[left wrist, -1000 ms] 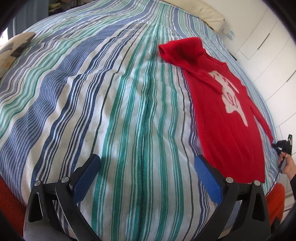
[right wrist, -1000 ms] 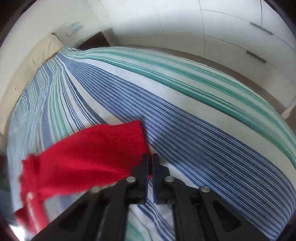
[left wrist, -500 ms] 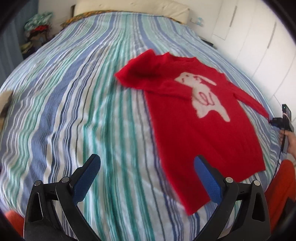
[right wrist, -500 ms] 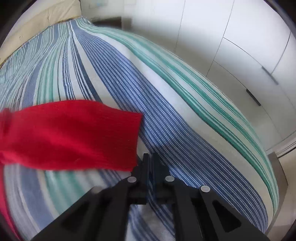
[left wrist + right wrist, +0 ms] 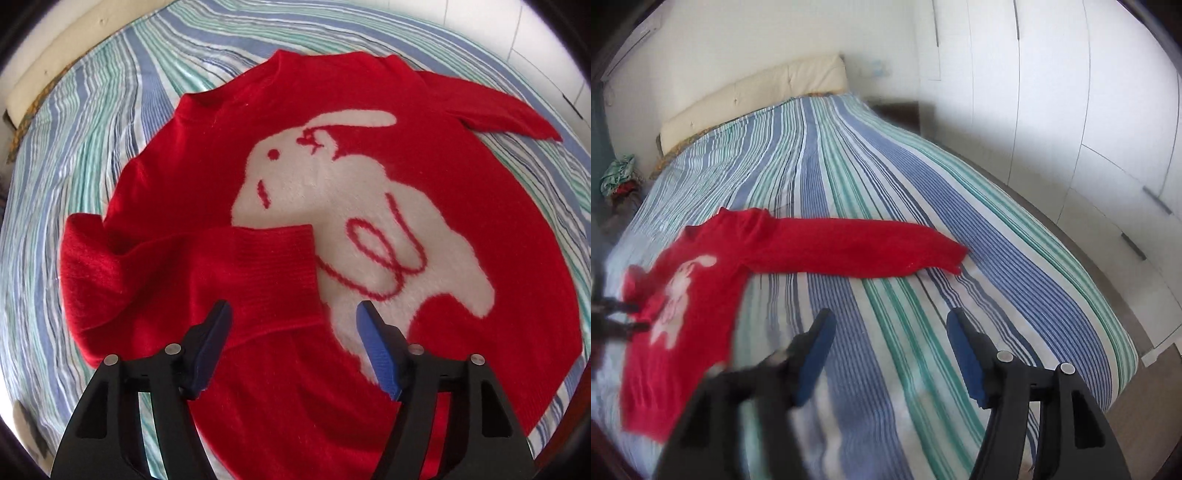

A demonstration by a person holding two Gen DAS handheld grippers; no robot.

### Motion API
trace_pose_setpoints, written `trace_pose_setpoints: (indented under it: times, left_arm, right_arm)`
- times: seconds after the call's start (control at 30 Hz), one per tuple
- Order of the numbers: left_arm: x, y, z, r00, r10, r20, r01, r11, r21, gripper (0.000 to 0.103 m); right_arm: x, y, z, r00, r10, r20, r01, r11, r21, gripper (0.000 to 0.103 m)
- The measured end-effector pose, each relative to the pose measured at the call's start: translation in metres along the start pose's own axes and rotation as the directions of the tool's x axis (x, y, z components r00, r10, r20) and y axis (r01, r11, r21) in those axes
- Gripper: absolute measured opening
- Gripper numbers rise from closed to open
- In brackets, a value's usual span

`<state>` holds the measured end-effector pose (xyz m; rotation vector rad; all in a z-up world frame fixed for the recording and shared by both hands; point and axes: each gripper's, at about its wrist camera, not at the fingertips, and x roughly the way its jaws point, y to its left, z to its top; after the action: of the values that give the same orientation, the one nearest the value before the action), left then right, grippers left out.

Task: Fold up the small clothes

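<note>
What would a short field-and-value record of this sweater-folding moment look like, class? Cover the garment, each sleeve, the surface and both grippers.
garment: red sweater with white rabbit motif, lying front up
one sleeve: folded sleeve lies across the chest, its cuff touching the rabbit
other sleeve: outstretched sleeve lies straight out on the cover
surface: striped bed cover, blue, green and white
left gripper: open, above the folded sleeve, holding nothing
right gripper: open, above bare cover, apart from the outstretched sleeve
</note>
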<state>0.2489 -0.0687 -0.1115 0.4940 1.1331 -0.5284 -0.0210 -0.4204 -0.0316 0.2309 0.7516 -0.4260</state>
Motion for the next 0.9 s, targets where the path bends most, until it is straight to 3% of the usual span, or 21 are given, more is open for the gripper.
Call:
trace_pose_setpoints:
  times: [0.13,0.17,0.2,0.23,0.27,0.33,0.4,0.47,0.57,0.63,0.73,0.9]
  left_arm:
    - [0.02,-0.011,0.002,0.999,0.002,-0.053,0.001,0.998,0.066,0.073]
    - [0.022,-0.012,0.001,0.999,-0.002,-0.05,0.005,0.997,0.073,0.064]
    - [0.021,-0.011,0.001,0.999,-0.024,-0.04,0.026,0.998,0.061,0.037]
    - [0.018,-0.005,0.001,0.999,-0.043,-0.03,0.044,0.999,0.029,0.019]
    - [0.013,0.005,0.001,0.998,-0.068,-0.017,0.068,0.997,-0.022,0.009]
    - [-0.006,0.031,-0.002,0.991,-0.124,0.053,0.13,0.984,-0.122,0.007]
    - [-0.033,0.066,-0.012,0.984,-0.117,0.134,0.144,0.966,-0.214,0.007]
    - [-0.066,0.115,-0.031,0.971,-0.093,0.221,0.166,0.926,-0.34,0.007]
    - [-0.102,0.202,-0.069,0.957,0.01,0.291,0.161,0.815,-0.557,0.007]
    - [-0.114,0.251,-0.102,0.959,0.117,0.26,0.093,0.734,-0.673,0.007]
    - [-0.112,0.302,-0.148,0.963,0.193,0.19,0.025,0.635,-0.772,0.006]
    - [-0.111,0.321,-0.196,0.95,0.267,0.16,-0.009,0.538,-0.843,0.005]
  right_arm:
    - [-0.017,-0.008,-0.005,0.998,-0.027,0.05,0.027,1.0,0.012,0.062]
    - [-0.018,-0.01,-0.005,0.998,-0.033,0.056,0.032,0.999,0.02,0.062]
    - [-0.017,-0.011,-0.005,0.998,-0.034,0.052,0.033,0.999,0.024,0.062]
    - [-0.016,-0.012,-0.005,0.998,-0.036,0.05,0.034,0.999,0.028,0.062]
    - [-0.016,-0.012,-0.005,0.998,-0.037,0.051,0.035,0.999,0.029,0.062]
    - [-0.016,-0.013,-0.005,0.997,-0.038,0.062,0.037,0.999,0.027,0.062]
    - [-0.019,-0.015,-0.006,0.997,-0.039,0.072,0.036,0.999,0.032,0.062]
    - [-0.021,-0.018,-0.006,0.996,-0.04,0.081,0.036,0.998,0.047,0.062]
    - [-0.021,-0.023,-0.006,0.996,-0.038,0.081,0.032,0.997,0.07,0.062]
    - [-0.019,-0.025,-0.006,0.997,-0.037,0.075,0.031,0.996,0.083,0.062]
    - [-0.015,-0.027,-0.006,0.998,-0.031,0.058,0.025,0.995,0.096,0.062]
    - [-0.008,-0.03,-0.005,0.999,-0.023,0.029,0.019,0.994,0.104,0.062]
